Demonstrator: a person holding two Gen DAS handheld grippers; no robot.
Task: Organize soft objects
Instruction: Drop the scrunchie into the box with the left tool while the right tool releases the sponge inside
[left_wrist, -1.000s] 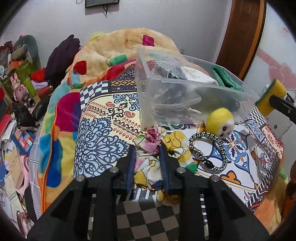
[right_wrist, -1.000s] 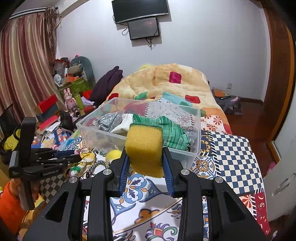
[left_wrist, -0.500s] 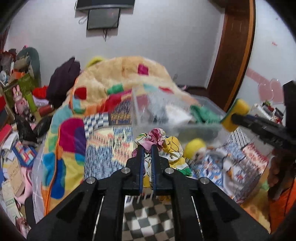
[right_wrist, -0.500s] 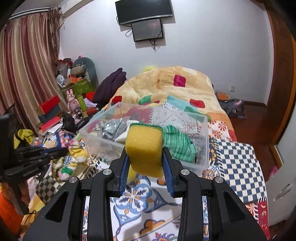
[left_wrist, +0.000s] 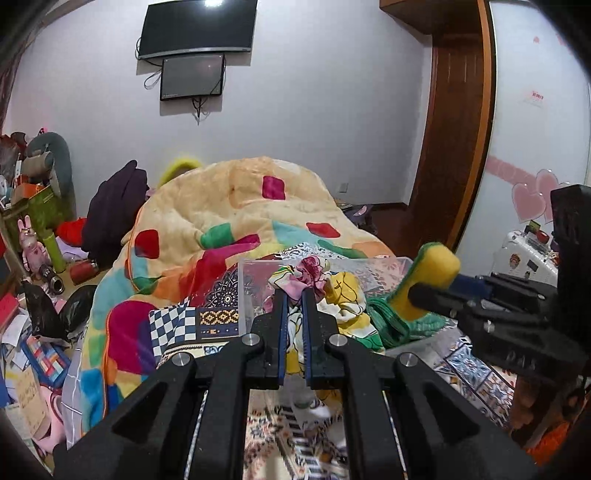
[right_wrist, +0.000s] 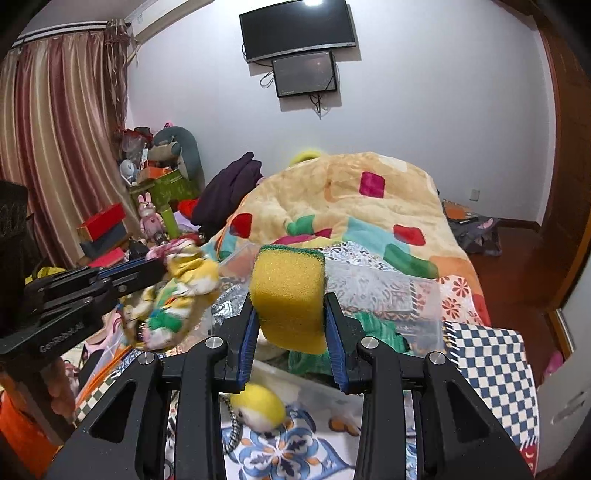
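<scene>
My left gripper (left_wrist: 294, 295) is shut on a floral cloth (left_wrist: 332, 291) and holds it in the air in front of the clear plastic bin (left_wrist: 255, 288); the cloth also shows in the right wrist view (right_wrist: 177, 295). My right gripper (right_wrist: 290, 314) is shut on a yellow sponge (right_wrist: 288, 295) with a green top, held over the bin (right_wrist: 388, 291). The sponge also shows in the left wrist view (left_wrist: 432, 273), to the right of the cloth. A green knit cloth (right_wrist: 373, 328) lies in the bin.
A yellow fuzzy ball (right_wrist: 258, 406) and a black-and-white braided band (right_wrist: 232, 432) lie on the patterned bedspread (right_wrist: 491, 358) in front of the bin. A patchwork blanket (left_wrist: 236, 221) is heaped behind it. Clutter (left_wrist: 33, 251) fills the floor at left.
My left gripper shut on the floral cloth and lifted it off the bed toward the bin. My right gripper carried the sponge closer over the bin.
</scene>
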